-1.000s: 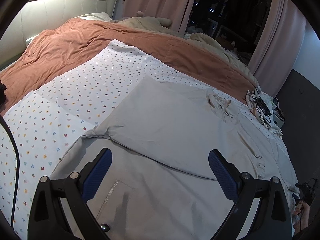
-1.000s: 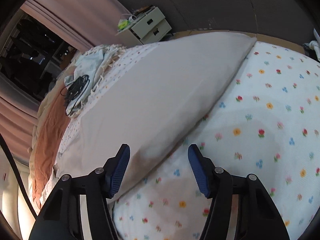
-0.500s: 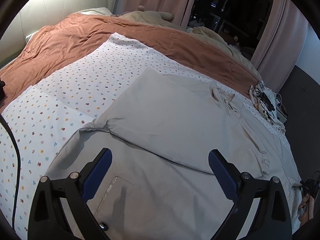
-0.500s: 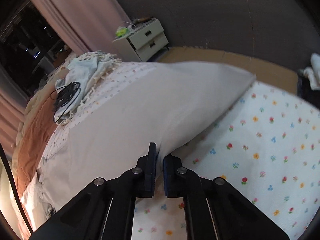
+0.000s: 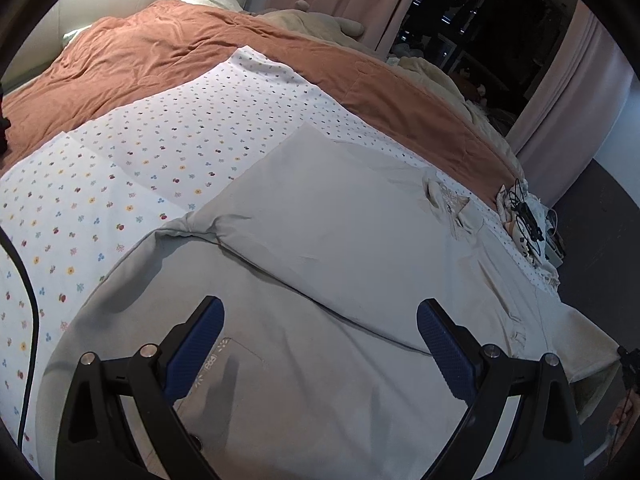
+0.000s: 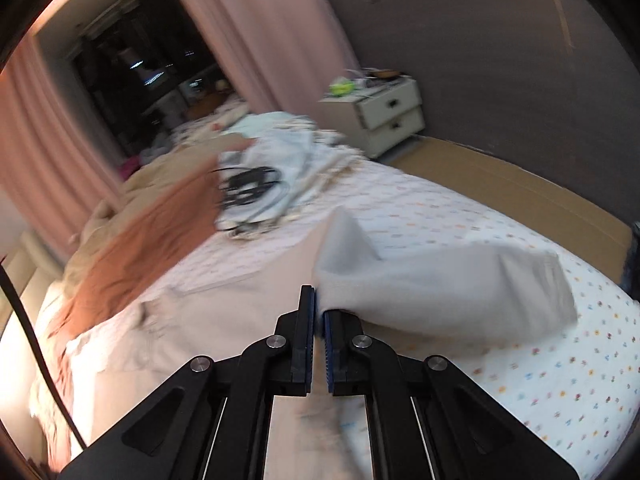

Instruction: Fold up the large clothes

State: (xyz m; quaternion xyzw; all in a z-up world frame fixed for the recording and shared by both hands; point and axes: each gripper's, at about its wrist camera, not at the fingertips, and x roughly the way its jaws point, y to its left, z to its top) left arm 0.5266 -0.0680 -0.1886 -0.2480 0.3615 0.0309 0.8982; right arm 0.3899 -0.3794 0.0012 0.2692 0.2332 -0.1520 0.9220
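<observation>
A large pale grey shirt [image 5: 340,248] lies spread on the flowered bed sheet [image 5: 120,184], one sleeve folded across its body and a chest pocket near me. My left gripper [image 5: 318,336] is open and empty, hovering above the shirt's lower part. My right gripper [image 6: 319,320] is shut on the shirt's sleeve [image 6: 440,284] and holds it lifted above the sheet [image 6: 560,372]; the sleeve hangs to the right of the fingers. The right wrist view is blurred by motion.
A rust-brown duvet [image 5: 168,52] and beige bedding cover the far side of the bed. Black cables on white cloth [image 6: 256,184] lie at the bed's corner. A white nightstand [image 6: 384,112] stands by the grey wall. Pink curtains [image 6: 256,28] hang behind.
My right gripper shut on the sleeve's edge and has lifted and carried it over the shirt. My left gripper stayed open and barely moved.
</observation>
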